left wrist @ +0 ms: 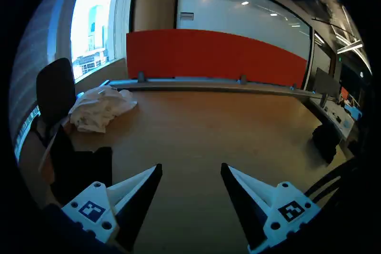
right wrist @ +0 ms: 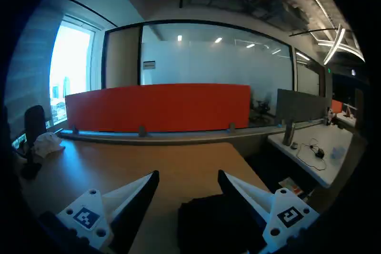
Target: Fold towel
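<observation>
No fold is made yet: the crumpled white cloth towel [left wrist: 102,108] lies heaped on the brown wooden desk [left wrist: 205,130], before the left end of the long orange partition screen [left wrist: 214,56]. My left gripper [left wrist: 191,167] and right gripper [right wrist: 187,174] are spread and empty, well apart from the towel.

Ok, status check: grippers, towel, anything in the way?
Left gripper open, empty. Right gripper open, empty. White towel crumpled at far left of desk, untouched. Dark object beneath right gripper, can't identify.

Towel [left wrist: 101,107] lies on desk [left wrist: 205,130], before divider [left wrist: 214,56].
</observation>
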